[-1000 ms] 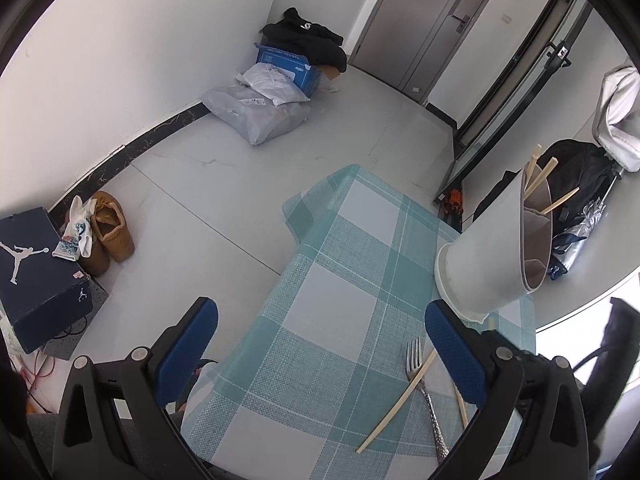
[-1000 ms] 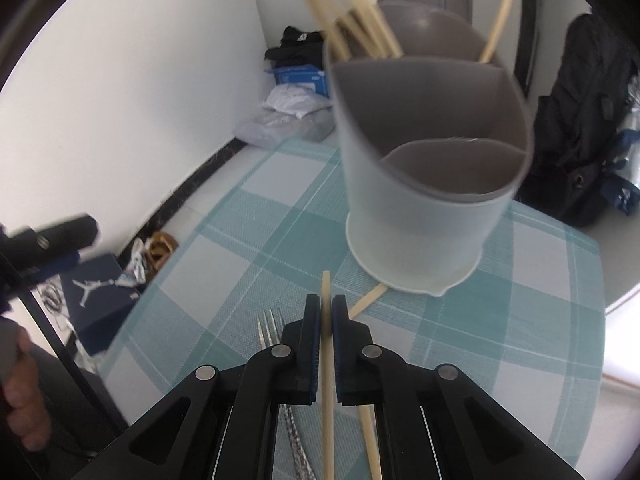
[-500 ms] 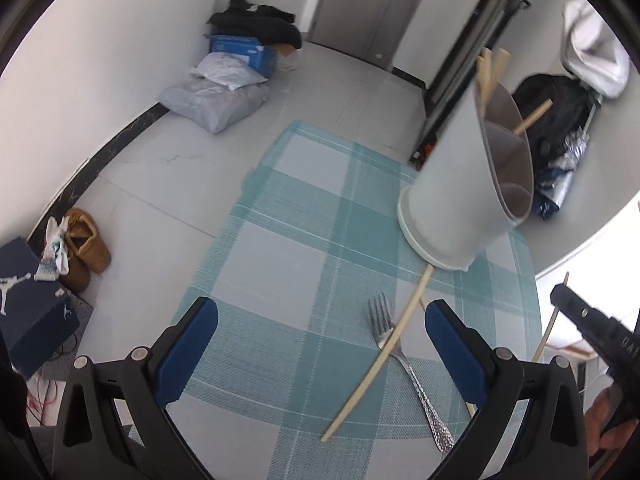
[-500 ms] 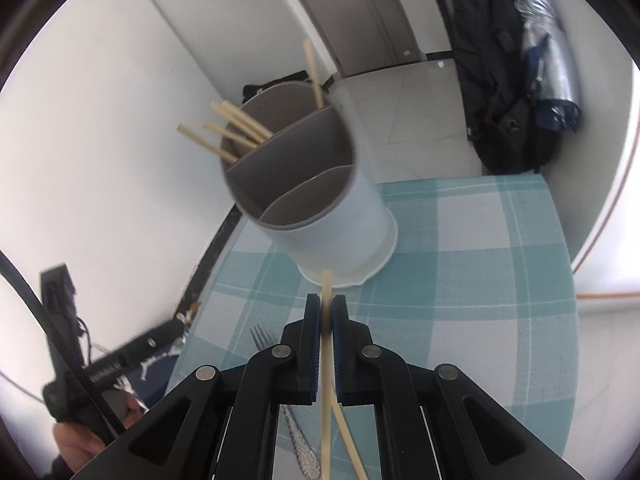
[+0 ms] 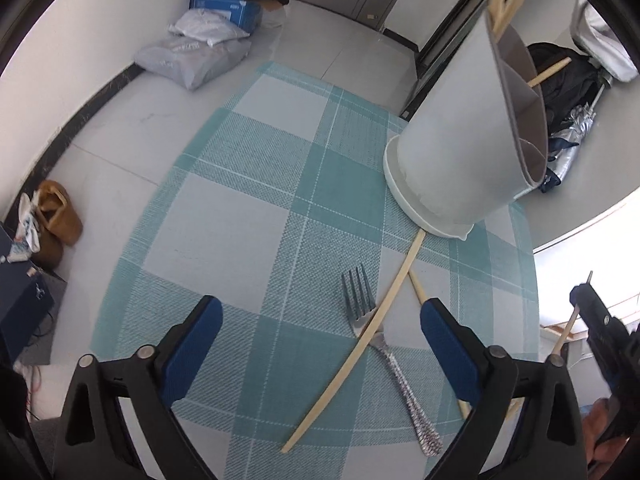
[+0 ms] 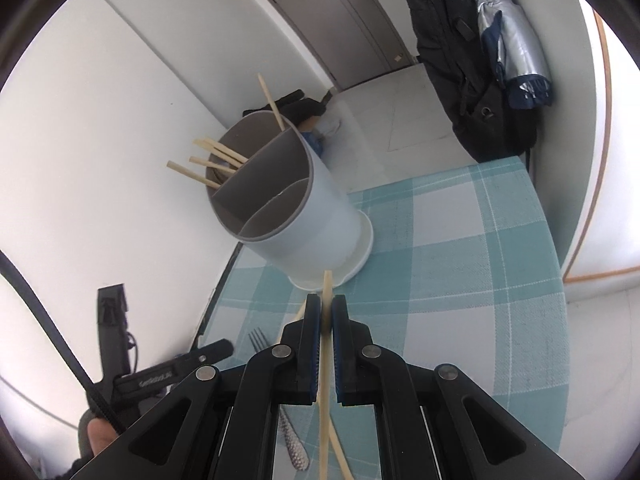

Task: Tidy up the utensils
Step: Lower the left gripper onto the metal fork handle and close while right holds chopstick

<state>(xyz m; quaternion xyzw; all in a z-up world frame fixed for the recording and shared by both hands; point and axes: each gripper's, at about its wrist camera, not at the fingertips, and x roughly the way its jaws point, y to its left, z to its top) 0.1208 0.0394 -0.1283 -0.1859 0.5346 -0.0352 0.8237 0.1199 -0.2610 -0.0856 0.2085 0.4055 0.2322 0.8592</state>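
On the worktop (image 5: 224, 240), under a teal-checked mat:

Holder (image 6: 288, 216) — pale, round, split into compartments by inner walls. Stands at the far side of the mat. Rear compartment already carries several chopsticks, ends fanned out above the rim; the two nearer compartments look empty, though their floors are not in view.

Fork (image 5: 384, 356) — metal, patterned handle, flat on the mat, tines toward the holder.

Loose chopstick (image 5: 360, 344) — lies slantwise across the fork's neck, its far end reaching the holder's base. A second loose stick (image 5: 418, 290) shows just beside it, mostly hidden by the near finger.

Held chopstick (image 6: 325, 344) — clamped in the right tongs (image 6: 326, 314), pads pressed together on its shaft, tip pointing toward the holder's foot. Clear of the mat.

Left tongs (image 5: 320, 332) — jaws wide apart, nothing between the pads; they have just been closing a little. They hang over the fork and the loose chopstick, angled down at them.

Step in hand, as judged: carrying one chopstick to the holder while the other hand lines up its next pick.

Next move calls for:
- right hand: lift the stick's tip above the rim, aim for the rear compartment with the others, then release;
- left hand: descend and choose one item. The chopstick lies on top of the fork, so it probably wants taking first; closing on both at once risks dragging the fork.
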